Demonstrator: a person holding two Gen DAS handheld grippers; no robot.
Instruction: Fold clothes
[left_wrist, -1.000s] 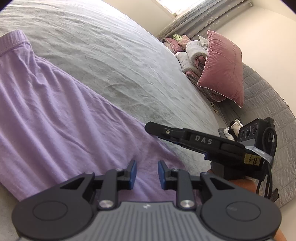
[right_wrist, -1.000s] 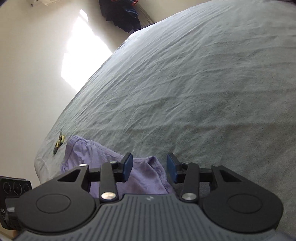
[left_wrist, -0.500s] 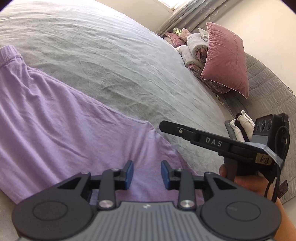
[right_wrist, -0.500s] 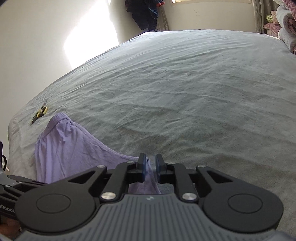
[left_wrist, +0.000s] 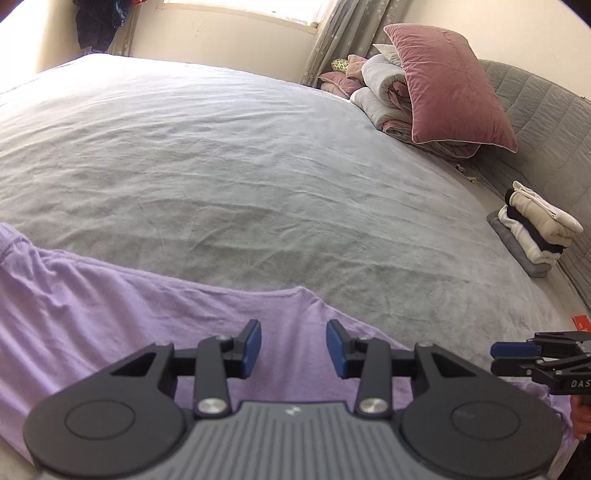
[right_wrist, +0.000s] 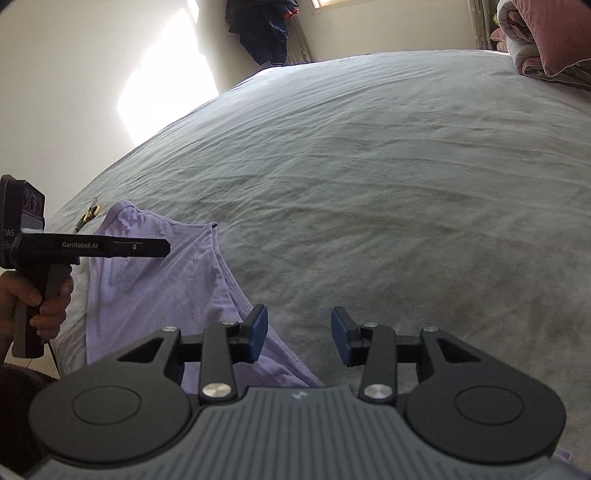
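Both grippers free, holding nothing. Left gripper (left_wrist: 293, 349) has its jaws spread wide and hovers over the garment (left_wrist: 110, 317). Right gripper (right_wrist: 299, 334) is just as wide apart, left pad over the garment's edge, right pad over bare bed (right_wrist: 388, 166).

Garment: lilac, thin knit, lying flat along the near edge of the bed. Long axis runs side to side along that edge. A hemmed end shows at the far left, by a small yellow clip (right_wrist: 88, 216); the other end reaches past the right gripper, out of sight. Can't tell which end is the waist or neck, or whether it's already been folded once.

Risks, judged:
- Fabric is thin, so a pinch could grab the sheet too or only the top layer, skewing the fold.
- Garment sits at the bed edge, so a pull toward the person could drag it off.
- Uneven lift between the two grippers would leave the edges misaligned.

Folded stack (left_wrist: 535, 232) sits well apart at the far right.
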